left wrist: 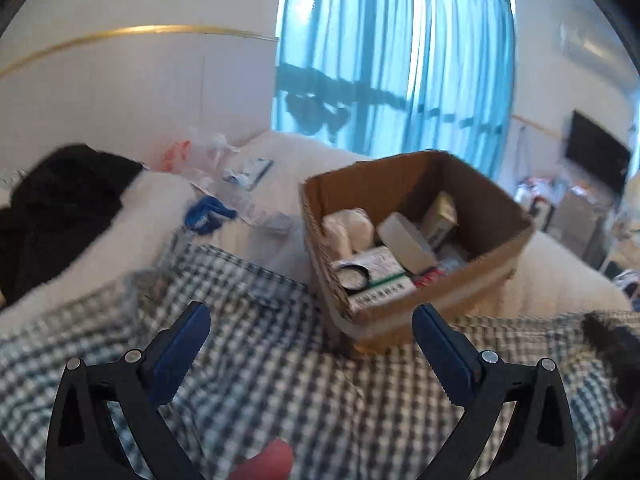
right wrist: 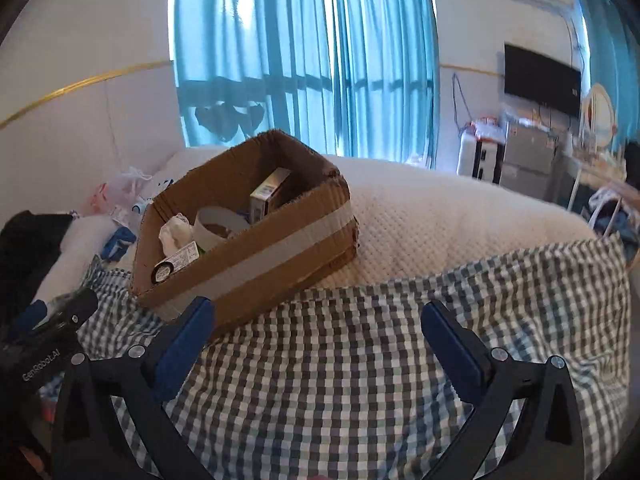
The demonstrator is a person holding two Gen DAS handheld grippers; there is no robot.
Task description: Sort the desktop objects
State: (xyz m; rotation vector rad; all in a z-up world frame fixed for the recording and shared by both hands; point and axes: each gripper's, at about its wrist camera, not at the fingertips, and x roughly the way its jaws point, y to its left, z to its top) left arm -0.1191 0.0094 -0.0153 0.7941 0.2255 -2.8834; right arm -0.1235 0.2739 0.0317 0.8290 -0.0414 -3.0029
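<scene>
Cardboard box (left wrist: 416, 312) w/ sorted items

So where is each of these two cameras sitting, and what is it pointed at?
Left wrist view: on the left tool, looking over checked cloth into the cardboard box; its open blue fingers show.
Right wrist view: on the right tool, facing the box's taped side; its open fingers and the other tool's body show.
Shared: box, cloth, blue curtains.

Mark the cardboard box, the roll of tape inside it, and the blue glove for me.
cardboard box (right wrist: 256, 268), right wrist view, on its taped near wall.
roll of tape (right wrist: 212, 220), right wrist view, on its white outer band.
blue glove (left wrist: 208, 214), left wrist view, on its middle.
</scene>
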